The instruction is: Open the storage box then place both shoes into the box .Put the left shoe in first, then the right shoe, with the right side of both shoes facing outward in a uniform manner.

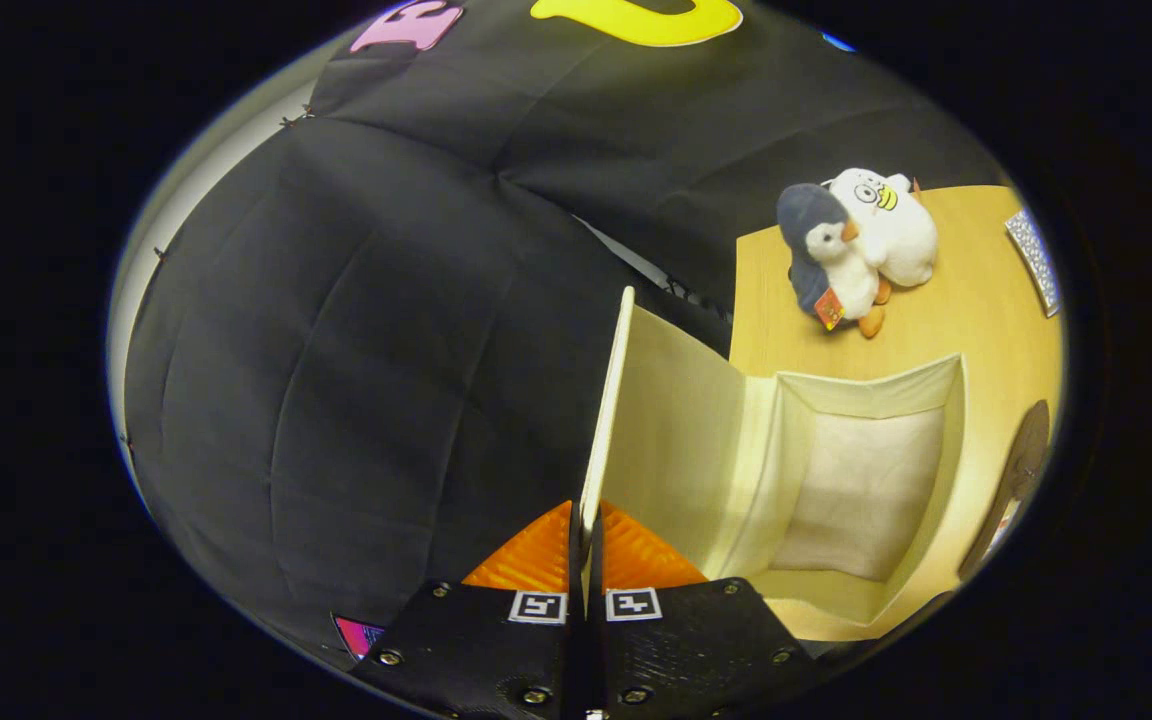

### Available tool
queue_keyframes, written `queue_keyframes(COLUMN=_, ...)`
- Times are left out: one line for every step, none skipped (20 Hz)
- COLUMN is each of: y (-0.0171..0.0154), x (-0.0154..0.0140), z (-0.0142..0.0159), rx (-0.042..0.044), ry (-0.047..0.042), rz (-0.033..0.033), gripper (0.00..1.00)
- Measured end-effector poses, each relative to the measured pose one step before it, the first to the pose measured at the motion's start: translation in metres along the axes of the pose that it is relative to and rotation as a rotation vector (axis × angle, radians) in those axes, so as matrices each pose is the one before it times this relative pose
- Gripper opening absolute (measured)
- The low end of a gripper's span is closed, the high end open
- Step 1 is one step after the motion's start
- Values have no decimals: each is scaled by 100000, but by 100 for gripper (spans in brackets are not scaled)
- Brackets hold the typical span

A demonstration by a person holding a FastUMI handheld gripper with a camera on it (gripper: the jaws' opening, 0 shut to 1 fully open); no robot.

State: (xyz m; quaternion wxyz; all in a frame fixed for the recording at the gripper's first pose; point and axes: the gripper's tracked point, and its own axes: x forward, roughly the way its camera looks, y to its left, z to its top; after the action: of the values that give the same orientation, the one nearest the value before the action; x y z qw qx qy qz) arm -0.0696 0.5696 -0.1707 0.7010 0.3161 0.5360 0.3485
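My gripper (586, 535) is shut on the edge of the storage box's lid (608, 410), which stands raised and nearly edge-on between my fingers. The cream fabric storage box (861, 395) lies open just beyond and to the right of the fingers, on a wooden table (976, 320). Its pale inner floor shows and nothing lies inside. The lid's inner face runs from my fingers back to the box's hinge side.
Two plush toys, a grey penguin (826, 255) and a white one (886, 230), sit on the table beyond the box. A patterned flat object (1034, 258) lies at the table's far right. A dark brown object (1021, 470) lies right of the box.
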Motion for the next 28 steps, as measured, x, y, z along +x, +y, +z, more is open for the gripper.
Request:
queue_keyframes(y=318, x=1945, z=-278, rx=1462, ry=1241, rz=-772, gripper=0)
queue_keyframes(y=215, x=2077, z=-498, rx=2510, ry=1934, rz=-1121, gripper=0)
queue_keyframes(y=18, x=1968, z=-348, rx=2031, ry=2100, rz=-1538, gripper=0)
queue_keyframes(y=-237, x=2024, z=-244, rx=1791, ry=1773, rz=-2068, gripper=0)
queue_keyframes(y=-328, x=1803, z=-313, rx=918, ry=1163, rz=-2213, gripper=0)
queue_keyframes(y=-277, x=1728, z=-672, rx=-591, ry=1095, rz=-3060, gripper=0)
queue_keyframes(y=-608, x=1632, z=-415, rx=-804, ry=1118, rz=-3291, gripper=0)
queue_keyframes(y=-794, x=1910, z=-548, rx=411, ry=1276, rz=-3159, gripper=0)
queue_keyframes(y=-370, x=1521, z=-617, rx=564, ry=1379, rz=-3191, gripper=0)
queue_keyframes(y=-604, x=1331, z=-265, rx=321, ry=750, rz=-2952, gripper=0)
queue_keyframes(y=-911, x=1318, z=-335, rx=1166, ry=334, rz=-2617, gripper=0)
queue_keyframes(y=-958, x=1243, z=-423, rx=897, ry=514, rz=-2474, gripper=0)
queue_keyframes(y=-1023, x=1110, z=-178, rx=608, ry=256, rz=-2563, gripper=0)
queue_keyframes(y=-905, x=1039, z=-297, rx=273, ry=335, rz=-2510, gripper=0)
queue_keyframes(y=-732, x=874, z=-205, rx=-238, ry=268, rz=-1792, gripper=0)
queue_keyframes(y=-307, x=723, z=-290, rx=-1833, ry=-101, rz=-1833, gripper=0)
queue_keyframes(y=-574, x=641, z=-63, rx=-2608, ry=-237, rz=-2063, gripper=1)
queue_keyframes(y=-1040, x=703, z=-121, rx=-1566, ry=369, rz=-1647, gripper=1)
queue_keyframes(y=-245, x=315, z=-70, rx=-191, ry=511, rz=-142, gripper=2)
queue_keyframes(y=-197, x=133, z=-119, rx=-371, ry=722, rz=-186, gripper=3)
queue_keyframes(y=-91, x=25, z=62, rx=-1666, ry=1083, rz=435, gripper=12)
queue_keyframes(y=83, x=-247, z=20, rx=-2510, ry=245, rz=1650, gripper=20)
queue_keyframes(y=271, x=-815, z=404, rx=-2404, ry=-727, rz=2279, gripper=30)
queue_keyframes(y=589, x=-770, z=283, rx=-2330, ry=-1106, rz=2572, gripper=41)
queue_keyframes(y=306, x=-1173, z=445, rx=-2410, ry=-1018, rz=2229, gripper=55)
queue_keyframes(y=20, x=-1646, z=218, rx=-2216, ry=-764, rz=2021, gripper=55)
queue_keyframes(y=111, x=-1910, z=184, rx=-1882, ry=-581, rz=2480, gripper=55)
queue_keyframes(y=-316, x=-1946, z=177, rx=-2397, ry=-766, rz=1028, gripper=55)
